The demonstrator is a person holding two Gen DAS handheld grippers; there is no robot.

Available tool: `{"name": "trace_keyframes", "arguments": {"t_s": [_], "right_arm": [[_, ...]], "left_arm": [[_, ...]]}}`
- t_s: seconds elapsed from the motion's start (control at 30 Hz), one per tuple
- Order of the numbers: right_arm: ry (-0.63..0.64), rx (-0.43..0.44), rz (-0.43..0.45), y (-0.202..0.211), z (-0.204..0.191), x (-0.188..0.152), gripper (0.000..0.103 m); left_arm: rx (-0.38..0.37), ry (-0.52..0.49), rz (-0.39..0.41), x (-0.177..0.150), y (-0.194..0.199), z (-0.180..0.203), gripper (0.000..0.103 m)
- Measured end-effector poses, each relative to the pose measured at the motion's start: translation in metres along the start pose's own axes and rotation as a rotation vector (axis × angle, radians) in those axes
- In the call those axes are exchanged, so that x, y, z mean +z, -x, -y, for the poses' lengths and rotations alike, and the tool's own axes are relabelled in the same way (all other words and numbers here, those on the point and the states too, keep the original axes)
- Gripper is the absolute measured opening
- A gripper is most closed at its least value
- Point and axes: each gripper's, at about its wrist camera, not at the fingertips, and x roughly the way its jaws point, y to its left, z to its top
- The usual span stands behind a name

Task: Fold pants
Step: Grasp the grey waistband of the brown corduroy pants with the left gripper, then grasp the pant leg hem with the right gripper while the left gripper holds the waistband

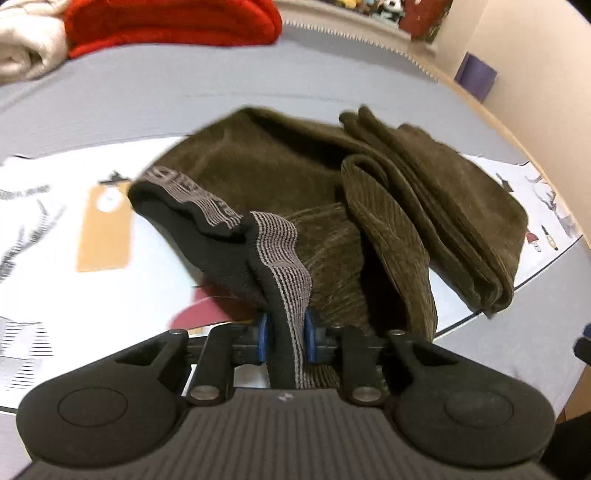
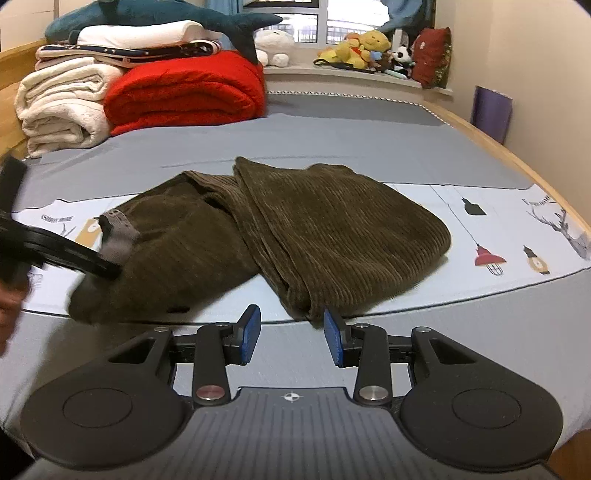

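Note:
Olive-brown corduroy pants [image 2: 332, 229] lie on a white printed cloth [image 2: 517, 229] on the bed, legs folded over to the right. My left gripper [image 1: 286, 336] is shut on the black and grey striped waistband [image 1: 284, 258] and holds it lifted above the cloth; the folded legs [image 1: 443, 206] lie to its right. In the right wrist view the left gripper [image 2: 107, 264] shows at the left, on the waistband [image 2: 118, 232]. My right gripper [image 2: 291, 334] is open and empty, just in front of the near edge of the folded legs.
A red blanket [image 2: 192, 88], cream towels [image 2: 62, 103] and a plush shark [image 2: 159, 14] are stacked at the bed's far left. Soft toys [image 2: 362, 48] line the window sill. A purple box [image 2: 491, 110] stands by the right wall. A tan tag [image 1: 105, 232] lies on the cloth.

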Motion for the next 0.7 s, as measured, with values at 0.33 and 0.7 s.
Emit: {"name": "trace_keyframes", "arguments": {"t_s": [0.33,0.7], "right_arm": [[0.088,0.014,0.000,0.005,-0.030,-0.009,0.040],[0.058,0.081,0.068,0.018,-0.038,0.023,0.040]], "left_arm": [[0.146,0.036,-0.042,-0.047,0.061,-0.088,0.020],[0.243,0.039,-0.039,-0.062,0.113,-0.108,0.027]]}}
